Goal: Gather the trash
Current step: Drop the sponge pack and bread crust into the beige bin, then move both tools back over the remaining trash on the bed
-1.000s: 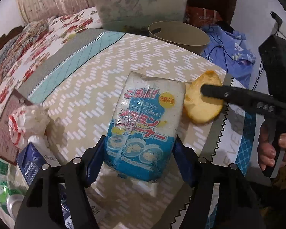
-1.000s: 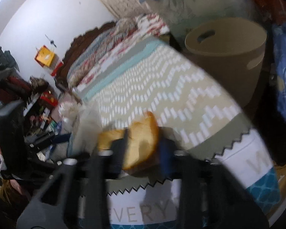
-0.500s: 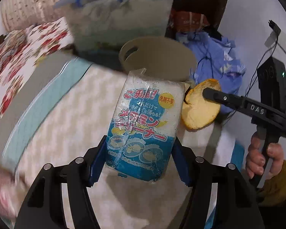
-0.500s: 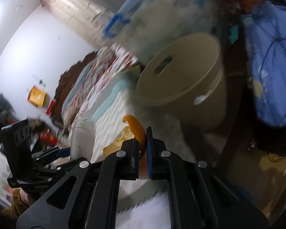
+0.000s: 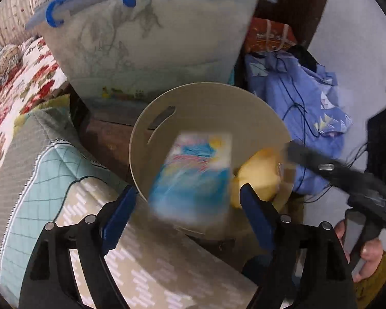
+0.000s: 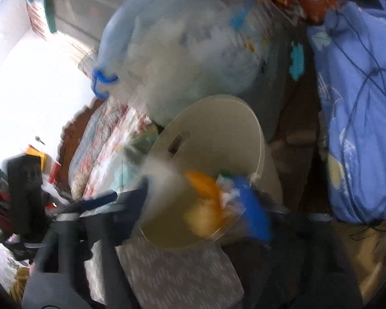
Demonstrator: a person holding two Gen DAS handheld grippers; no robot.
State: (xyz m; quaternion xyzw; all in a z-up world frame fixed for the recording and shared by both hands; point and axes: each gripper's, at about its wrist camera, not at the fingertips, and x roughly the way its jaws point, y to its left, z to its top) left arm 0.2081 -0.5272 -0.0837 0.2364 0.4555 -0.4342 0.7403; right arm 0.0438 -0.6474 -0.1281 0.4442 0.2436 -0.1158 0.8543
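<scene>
A beige round bin (image 5: 208, 108) stands beside the bed; it also shows in the right wrist view (image 6: 218, 128). My left gripper (image 5: 187, 203) is open over the bin's near rim. The blue and white sponge packet (image 5: 193, 175) is blurred and falling free between its fingers into the bin. My right gripper (image 6: 193, 206) is open over the bin. The orange peel (image 6: 203, 206) is blurred and dropping between its blue pads; it also shows in the left wrist view (image 5: 260, 177).
A lidded plastic storage box (image 5: 151, 38) with blue clips stands behind the bin. Blue clothes with a dark cable (image 5: 301, 108) lie to the right. The patterned bed cover (image 5: 141, 265) is under the left gripper. A floral quilt (image 5: 15, 77) lies left.
Both grippers moved from the bed to above the bin and opened. The packet and the orange peel left the jaws and are falling into the bin.
</scene>
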